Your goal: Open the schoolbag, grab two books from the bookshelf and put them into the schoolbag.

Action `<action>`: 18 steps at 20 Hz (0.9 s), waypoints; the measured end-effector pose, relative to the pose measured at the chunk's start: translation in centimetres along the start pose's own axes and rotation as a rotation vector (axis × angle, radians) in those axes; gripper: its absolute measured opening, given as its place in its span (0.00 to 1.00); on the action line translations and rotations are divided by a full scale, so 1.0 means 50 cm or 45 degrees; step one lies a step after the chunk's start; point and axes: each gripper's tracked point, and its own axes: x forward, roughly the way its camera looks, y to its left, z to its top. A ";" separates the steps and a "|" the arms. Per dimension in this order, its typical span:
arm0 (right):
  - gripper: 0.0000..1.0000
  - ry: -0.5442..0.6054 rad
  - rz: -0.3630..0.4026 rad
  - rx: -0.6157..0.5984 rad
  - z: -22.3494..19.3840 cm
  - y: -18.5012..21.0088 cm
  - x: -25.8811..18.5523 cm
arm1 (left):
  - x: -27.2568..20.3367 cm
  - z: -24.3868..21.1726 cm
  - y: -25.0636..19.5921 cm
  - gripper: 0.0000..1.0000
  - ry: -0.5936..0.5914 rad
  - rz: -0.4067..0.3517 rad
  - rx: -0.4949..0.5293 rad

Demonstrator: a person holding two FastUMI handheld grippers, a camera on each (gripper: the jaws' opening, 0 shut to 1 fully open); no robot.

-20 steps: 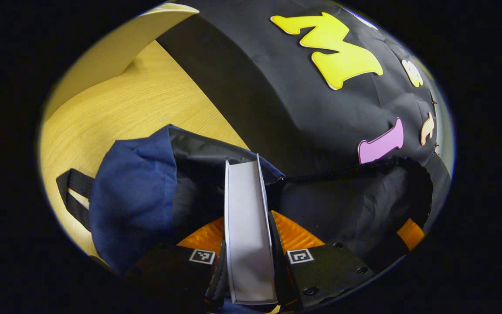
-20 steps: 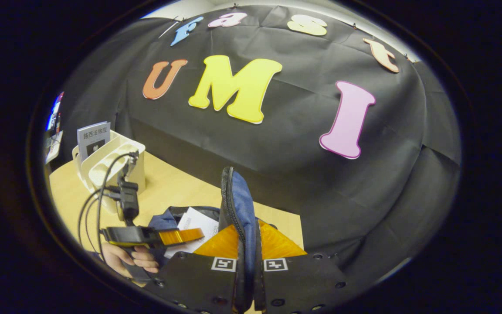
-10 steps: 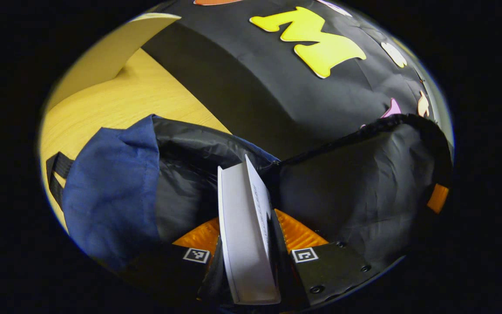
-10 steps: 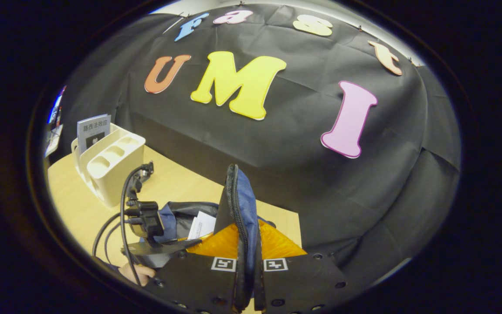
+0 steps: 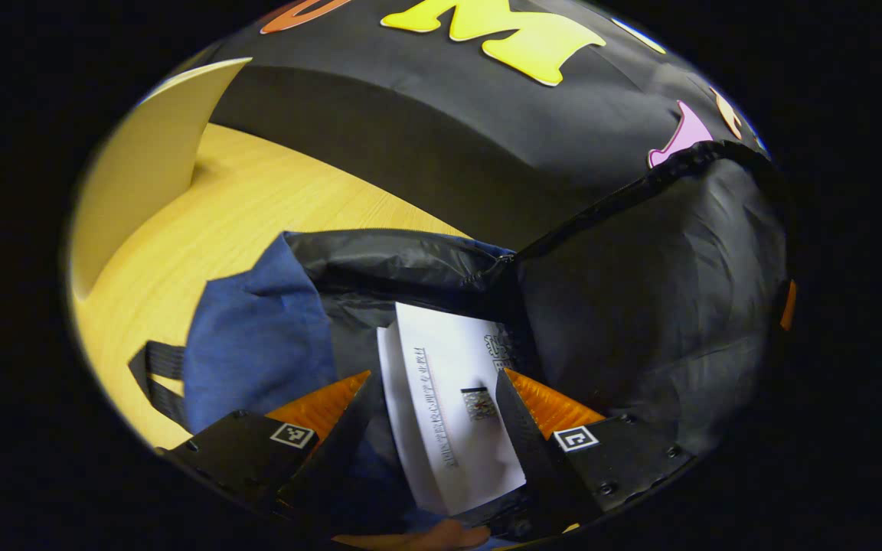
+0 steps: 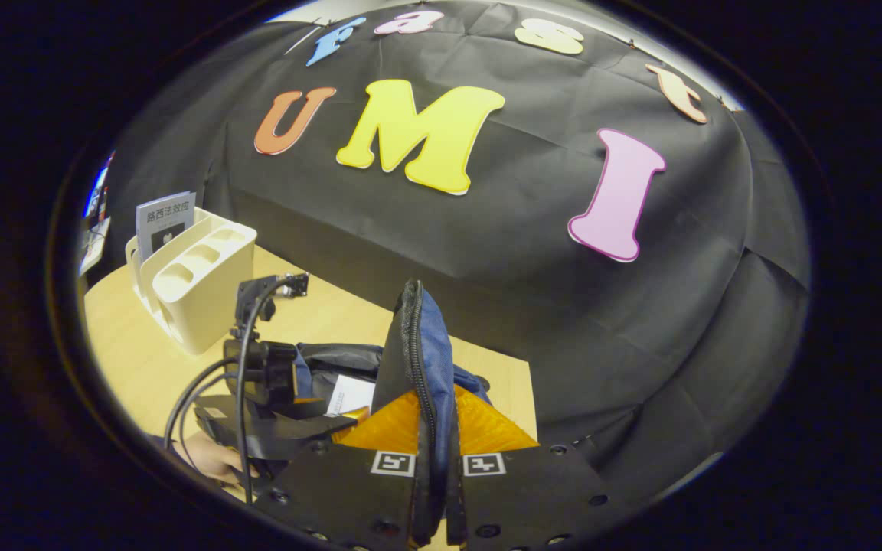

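A: Largest item?
B: Light wooden tabletop (image 5: 242,199), left half of the left gripper view.

A: Next?
B: Dark blue fabric schoolbag with black lining (image 5: 257,337), lower centre of that view, mouth open; its zipped flap (image 6: 419,360) stands upright at lower centre of the right gripper view.

A: Shelf?
B: Cream plastic bookshelf with slots (image 6: 196,283), left of the right gripper view, one grey-covered book (image 6: 164,228) standing in its rear slot.

A: Second book?
B: White paperback book (image 5: 452,405), inside the bag's mouth, leaning.

A: Grippers?
B: Left gripper (image 5: 433,405): fingers spread apart either side of the white book, grip released. Right gripper (image 6: 435,428): clamped on the flap.
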 end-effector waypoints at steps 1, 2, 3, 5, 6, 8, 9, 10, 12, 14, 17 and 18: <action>0.08 0.000 -0.004 0.004 -0.004 -0.002 -0.001 | -0.017 0.007 0.014 0.98 -0.003 0.007 0.025; 0.08 0.002 -0.004 0.014 -0.007 -0.001 0.000 | -0.038 0.019 0.033 0.97 -0.011 0.021 0.050; 0.08 0.004 -0.004 0.022 -0.013 0.001 0.000 | -0.062 0.030 0.052 0.97 -0.024 0.035 0.075; 0.08 0.006 -0.005 0.026 -0.022 0.007 0.002 | -0.116 0.052 0.096 0.98 -0.038 0.071 0.144; 0.08 0.010 -0.005 0.028 -0.030 0.010 0.003 | -0.147 0.070 0.115 0.97 -0.058 0.087 0.182; 0.08 0.019 -0.001 0.038 -0.041 0.015 0.007 | -0.214 0.111 0.150 0.97 -0.106 0.112 0.263; 0.08 0.019 -0.002 0.046 -0.044 0.016 0.006 | -0.253 0.134 0.165 0.97 -0.132 0.122 0.284; 0.08 0.020 -0.002 0.049 -0.046 0.017 0.008 | -0.287 0.160 0.177 0.97 -0.159 0.120 0.296; 0.08 0.017 -0.007 0.064 -0.048 0.014 0.007 | -0.351 0.203 0.200 0.97 -0.205 0.133 0.331; 0.08 0.013 -0.006 0.100 -0.051 0.010 0.006 | -0.414 0.256 0.240 0.97 -0.270 0.190 0.403; 0.08 0.012 -0.006 0.138 -0.062 0.007 0.009 | -0.496 0.316 0.286 0.96 -0.317 0.245 0.432; 0.08 0.010 -0.003 0.154 -0.063 0.007 0.012 | -0.517 0.334 0.305 0.97 -0.328 0.264 0.431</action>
